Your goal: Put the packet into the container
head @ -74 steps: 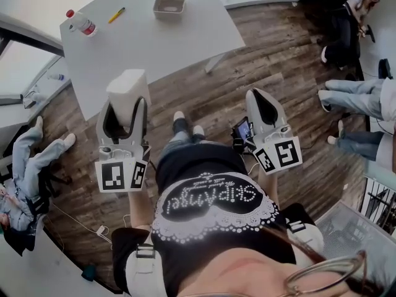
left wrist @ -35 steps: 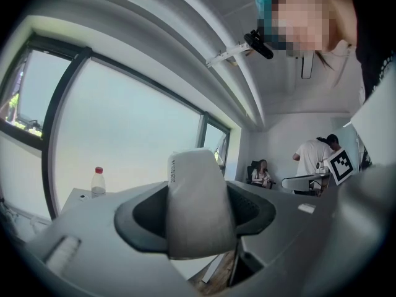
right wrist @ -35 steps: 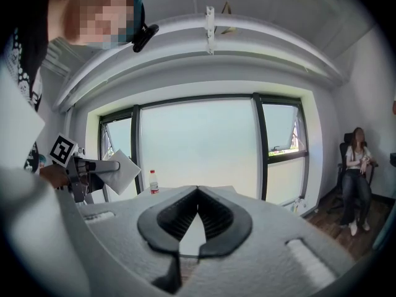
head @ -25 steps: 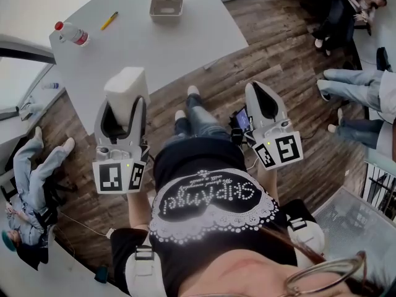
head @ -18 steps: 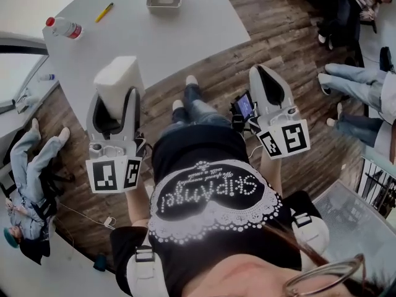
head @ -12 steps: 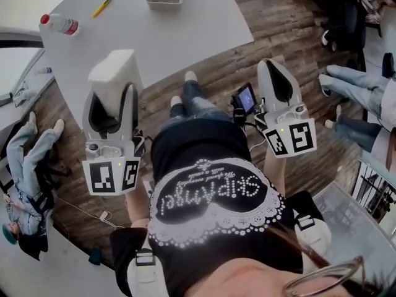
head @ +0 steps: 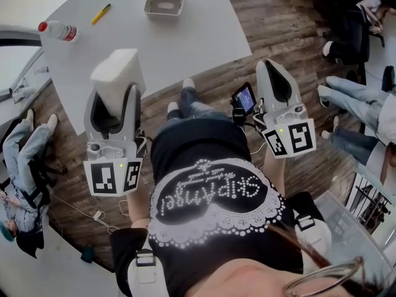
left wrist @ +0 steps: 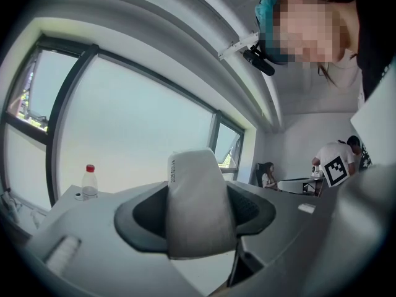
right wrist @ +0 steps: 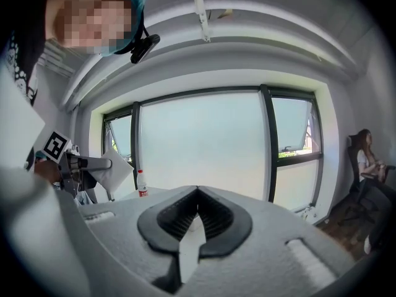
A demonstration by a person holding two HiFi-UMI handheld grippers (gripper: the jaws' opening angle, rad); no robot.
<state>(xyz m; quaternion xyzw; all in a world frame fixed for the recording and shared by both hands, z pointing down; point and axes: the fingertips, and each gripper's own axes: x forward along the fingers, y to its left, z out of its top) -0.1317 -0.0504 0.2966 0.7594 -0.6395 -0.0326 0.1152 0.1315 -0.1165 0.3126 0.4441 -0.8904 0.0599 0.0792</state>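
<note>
Packet (head: pixel 116 72) sat pinched mid-body in left gripper (head: pixel 119 94) jaws, above near table (head: pixel 198 36) edge | container (head: pixel 164 0) stood far | packet looked light, soft, crushable | right gripper (head: pixel 270 70) jaws pressed together, empty

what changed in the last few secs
The person has stepped toward the table, bringing the left claw and its packet slightly forward. Nothing taken or let go: left claw still clamps the packet, right claw still shut, empty. Container, bottle, pen unmoved.
</note>
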